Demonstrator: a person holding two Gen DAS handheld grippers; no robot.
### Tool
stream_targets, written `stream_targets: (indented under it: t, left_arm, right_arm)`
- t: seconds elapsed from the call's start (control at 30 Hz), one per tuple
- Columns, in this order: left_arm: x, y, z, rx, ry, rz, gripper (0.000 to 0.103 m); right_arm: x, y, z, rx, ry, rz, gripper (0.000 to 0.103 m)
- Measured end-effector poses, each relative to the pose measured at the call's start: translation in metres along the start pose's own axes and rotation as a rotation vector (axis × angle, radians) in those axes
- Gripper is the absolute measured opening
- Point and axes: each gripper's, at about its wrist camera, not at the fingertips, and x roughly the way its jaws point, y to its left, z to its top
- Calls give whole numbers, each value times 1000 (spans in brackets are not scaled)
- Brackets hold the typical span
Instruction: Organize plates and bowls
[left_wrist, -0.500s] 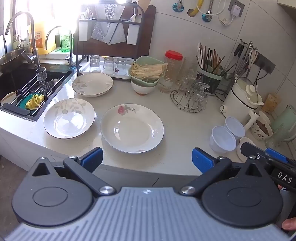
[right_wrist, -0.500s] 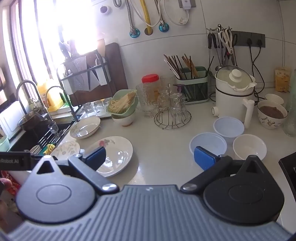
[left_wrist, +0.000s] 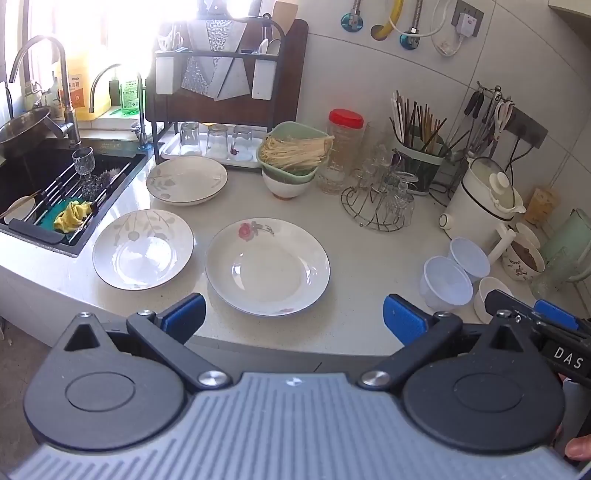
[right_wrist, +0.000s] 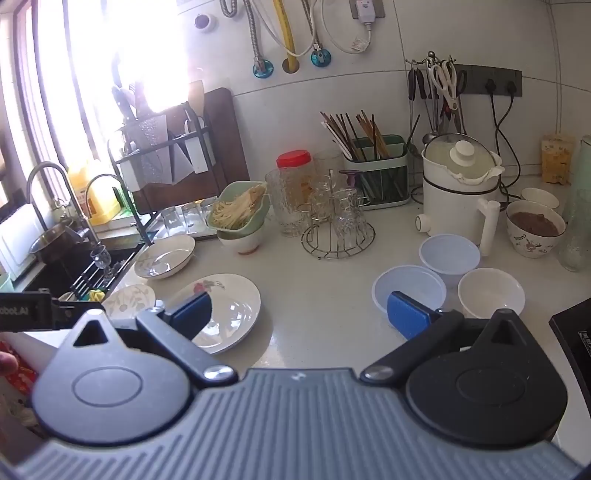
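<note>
Three white plates lie on the counter: a rose-patterned plate (left_wrist: 267, 265) in front of me, a leaf-patterned plate (left_wrist: 143, 248) to its left, and a third plate (left_wrist: 186, 179) behind. Two pale blue bowls (left_wrist: 447, 282) (left_wrist: 470, 255) and a white bowl (left_wrist: 489, 297) stand at the right. My left gripper (left_wrist: 293, 315) is open and empty, just short of the rose plate's near rim. My right gripper (right_wrist: 299, 312) is open and empty, above the counter between the rose plate (right_wrist: 225, 312) and the blue bowls (right_wrist: 408, 286) (right_wrist: 448, 253); the white bowl (right_wrist: 491, 291) is at its right.
A sink (left_wrist: 55, 192) with a rack and yellow cloth is at the left. A green bowl of noodles (left_wrist: 293, 155), a red-lidded jar (left_wrist: 345, 147), a glass rack (left_wrist: 380, 206), a chopstick holder (left_wrist: 419, 155) and a white kettle (left_wrist: 484, 199) line the back. A patterned bowl (right_wrist: 533, 229) sits far right.
Both grippers have shifted only slightly; the views are almost the same. Nothing on the counter has moved.
</note>
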Motion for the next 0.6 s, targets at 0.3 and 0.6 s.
stream_targets:
  t: [0.3,0.6]
  left_arm:
    - [-1,1,0,0,-21,7,103]
    - [-10,-5,-4,27,-31,0,103]
  right_arm:
    - [-6,1,-3,-7,-4,-15,103]
    - [-6,1,-4,-1,2,-9,103]
